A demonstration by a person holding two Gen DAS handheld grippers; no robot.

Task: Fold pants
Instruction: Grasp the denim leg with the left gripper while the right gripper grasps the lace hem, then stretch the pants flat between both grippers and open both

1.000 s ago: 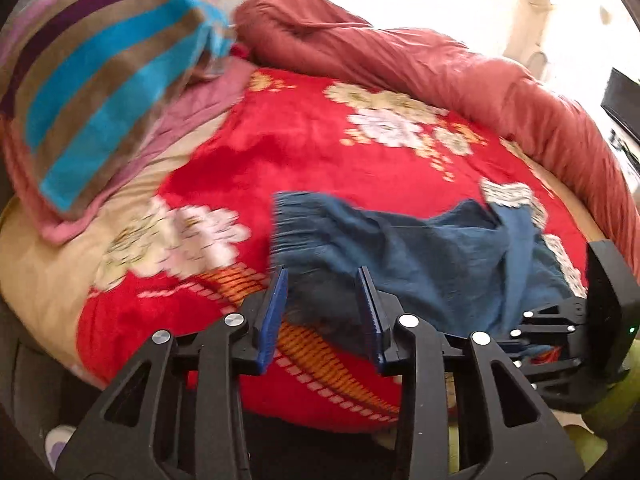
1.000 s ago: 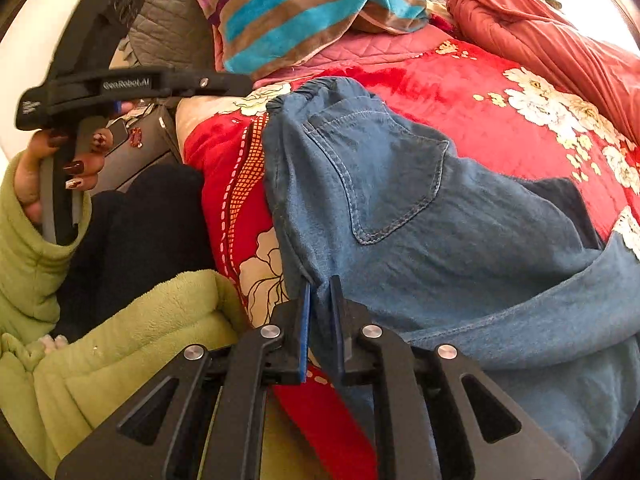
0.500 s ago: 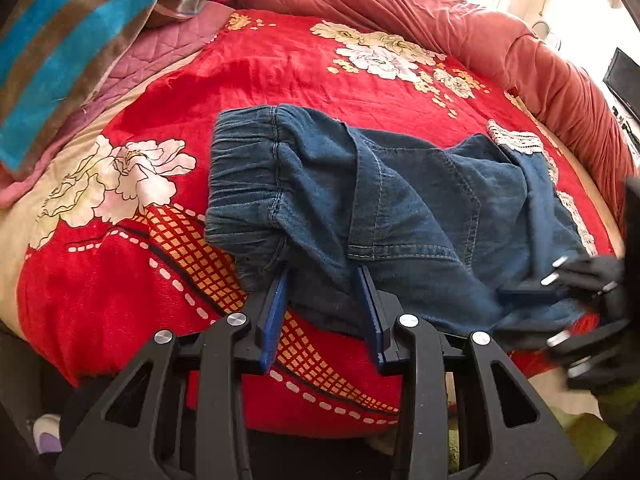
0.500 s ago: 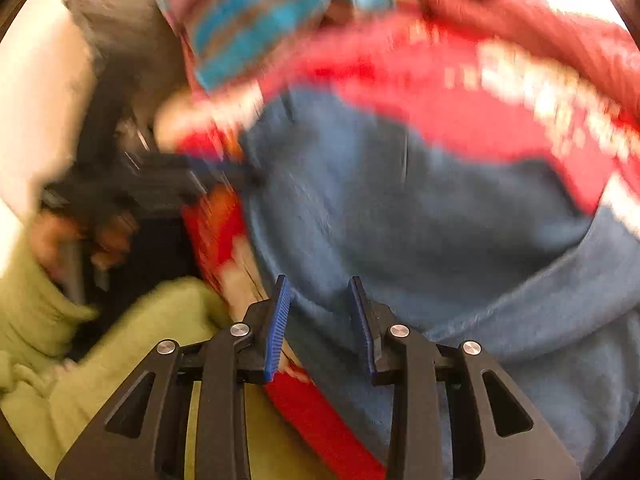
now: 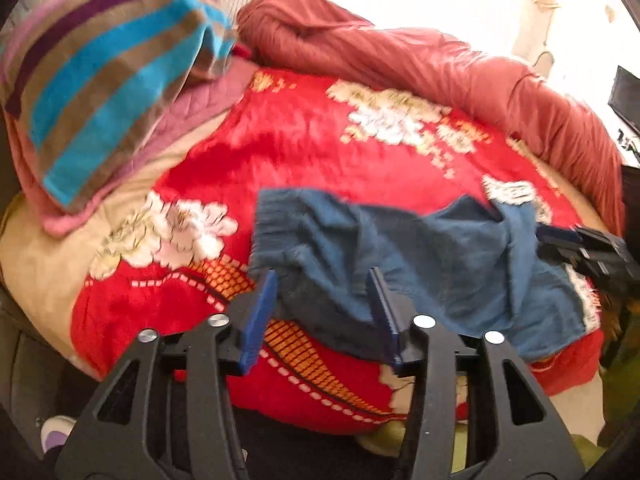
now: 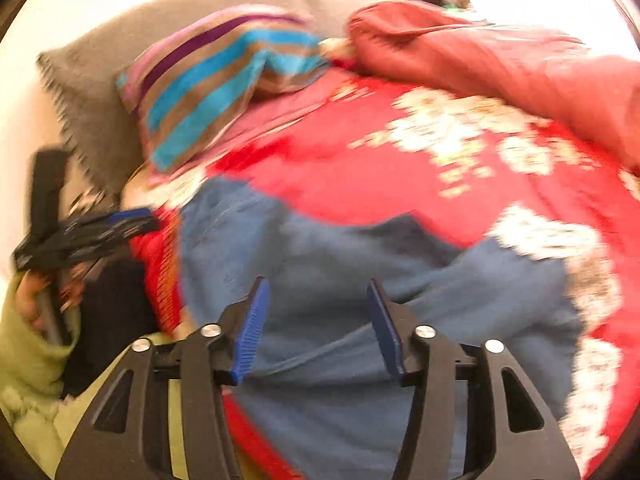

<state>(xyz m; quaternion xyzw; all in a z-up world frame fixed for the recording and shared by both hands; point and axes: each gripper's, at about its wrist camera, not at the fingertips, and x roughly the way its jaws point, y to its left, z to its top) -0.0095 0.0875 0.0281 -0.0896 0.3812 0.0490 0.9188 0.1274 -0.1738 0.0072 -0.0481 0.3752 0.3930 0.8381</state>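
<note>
**Blue pants lie loose on the red floral blanket, both tongs spreading**

The pants are soft, faded blue denim-like cloth, lying crumpled across the near part of a bed covered by a red blanket with white and gold flowers. In the left wrist view the gathered, ribbed waistband sits at the left end of the garment, rumpled and partly turned over, and the cloth runs rightward in broad wrinkles toward the blanket's near right edge, where a fold stands up as a ridge. The lowest part of the cloth droops toward the blanket's near border. In the right wrist view the same pants fill the lower middle, with a darker blue patch showing where one layer overlaps another; the picture is blurred, so seams and pockets cannot be made out.

The left tongs have their jaws opening, blue pads apart, with the pants' near edge seen between them but not pinched. The right tongs are also opening, pads wide above the blue cloth, and nothing is pressed between them.

A striped pillow lies at the bed's far left, and a rolled reddish quilt runs along the far side.
</note>
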